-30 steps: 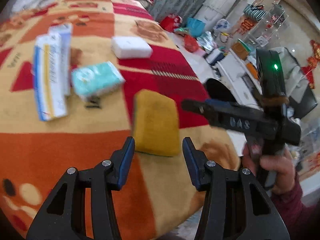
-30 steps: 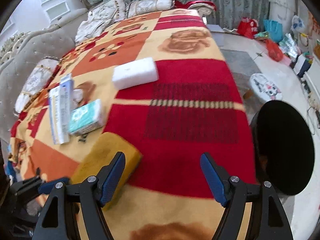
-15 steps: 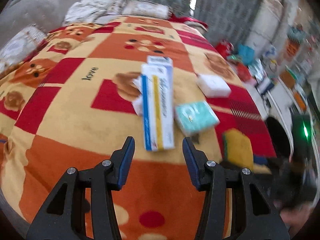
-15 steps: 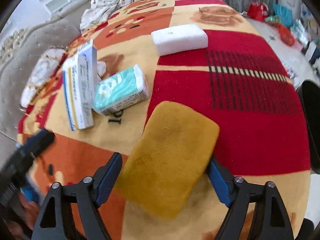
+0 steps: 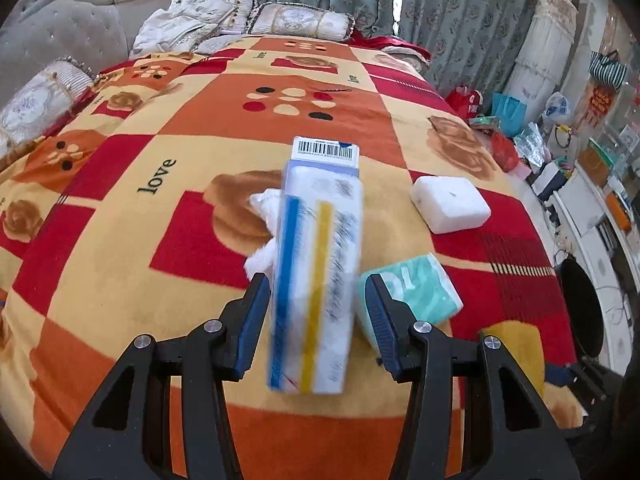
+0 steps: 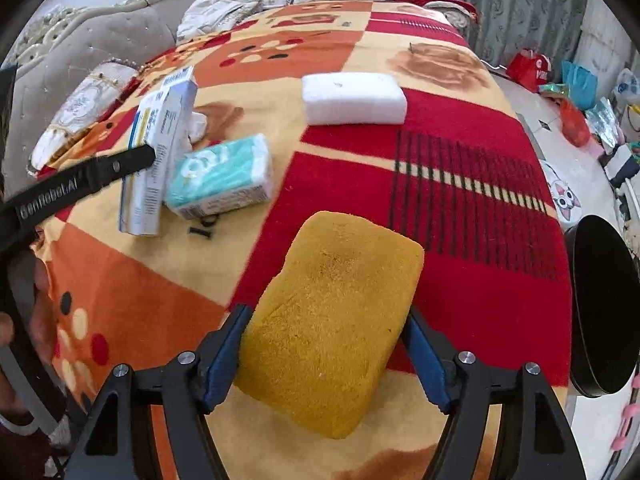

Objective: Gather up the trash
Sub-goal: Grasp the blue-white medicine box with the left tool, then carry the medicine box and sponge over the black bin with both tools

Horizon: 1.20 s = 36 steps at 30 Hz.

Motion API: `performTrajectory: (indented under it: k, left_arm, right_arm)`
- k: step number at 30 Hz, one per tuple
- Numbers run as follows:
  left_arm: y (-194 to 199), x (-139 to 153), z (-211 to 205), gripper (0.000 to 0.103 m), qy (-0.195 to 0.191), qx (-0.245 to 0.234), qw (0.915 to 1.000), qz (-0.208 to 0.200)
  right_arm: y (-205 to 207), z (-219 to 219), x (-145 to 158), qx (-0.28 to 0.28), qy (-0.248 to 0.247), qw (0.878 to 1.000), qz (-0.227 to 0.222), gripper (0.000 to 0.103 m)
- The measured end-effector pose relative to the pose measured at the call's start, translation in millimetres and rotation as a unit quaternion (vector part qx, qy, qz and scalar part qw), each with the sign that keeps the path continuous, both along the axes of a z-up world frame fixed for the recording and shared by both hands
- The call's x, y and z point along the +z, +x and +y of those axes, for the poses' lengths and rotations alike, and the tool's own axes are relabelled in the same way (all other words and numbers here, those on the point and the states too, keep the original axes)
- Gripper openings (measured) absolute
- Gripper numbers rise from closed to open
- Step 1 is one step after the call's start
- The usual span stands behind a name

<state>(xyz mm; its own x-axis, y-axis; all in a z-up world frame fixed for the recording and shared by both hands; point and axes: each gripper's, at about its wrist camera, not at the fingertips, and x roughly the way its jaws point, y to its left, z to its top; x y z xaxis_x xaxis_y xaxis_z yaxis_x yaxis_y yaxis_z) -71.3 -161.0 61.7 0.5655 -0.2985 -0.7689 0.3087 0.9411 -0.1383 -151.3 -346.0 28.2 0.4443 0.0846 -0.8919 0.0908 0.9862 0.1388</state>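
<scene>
Sponge, the yellow rectangular one [image 6: 332, 344], lies on the patterned blanket on the bed [image 6: 460, 184]; right claw [image 6: 326, 360] has been closing, apparently clamped on it. Left claw [image 5: 316, 320], jaws apart, now straddles the long white carton with blue and yellow stripes [image 5: 316, 272]. Two pickups imminent.

Checked blanket [image 5: 192, 240] in orange, red and pale yellow, with brown roses, dots and black stripes. Between the left fingers [image 5: 252, 320]: white carton [image 5: 316, 280], blue and yellow stripes. Beside it: teal-and-white tissue pack [image 6: 224, 178]. Between the right fingers [image 6: 428, 364]: mustard-yellow sponge [image 6: 336, 328]. Beyond: white foam block [image 6: 352, 98].
</scene>
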Motion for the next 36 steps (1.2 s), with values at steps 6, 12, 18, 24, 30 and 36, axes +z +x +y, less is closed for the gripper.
performTrajectory:
  k: [6, 12, 18, 24, 30, 36]
  left_arm:
    - [2.0, -8.3, 2.2, 0.04, 0.003, -0.004, 0.9998, 0.018]
    - [-8.9, -2.9, 8.6, 0.039, -0.01, -0.006, 0.9998, 0.017]
    - [-28.7, 20.8, 9.9, 0.039, -0.02, -0.019, 0.9996, -0.001]
    - [-49.9, 38.7, -3.6, 0.039, -0.028, -0.039, 0.9988, -0.012]
    - [-64.7, 48.0, -25.8, 0.039, -0.028, -0.062, 0.9975, -0.017]
    - [-74.2, 55.4, -49.7, 0.039, -0.031, -0.082, 0.996, -0.021]
  right_arm:
    - [-8.3, -1.6, 5.6, 0.008, 0.013, 1.0, -0.022, 0.068]
    - [-17.0, -3.4, 23.2, 0.012, 0.01, 0.999, -0.05, 0.066]
    - [-24.1, -9.4, 39.9, 0.007, 0.008, 0.997, -0.072, 0.066]
    - [-32.4, -15.4, 53.0, -0.003, 0.004, 0.996, -0.09, 0.066]
    - [-43.0, -25.5, 62.4, -0.009, -0.012, 0.995, -0.1, 0.066]
    - [-53.0, -42.4, 67.5, -0.022, -0.019, 0.994, -0.107, 0.066]
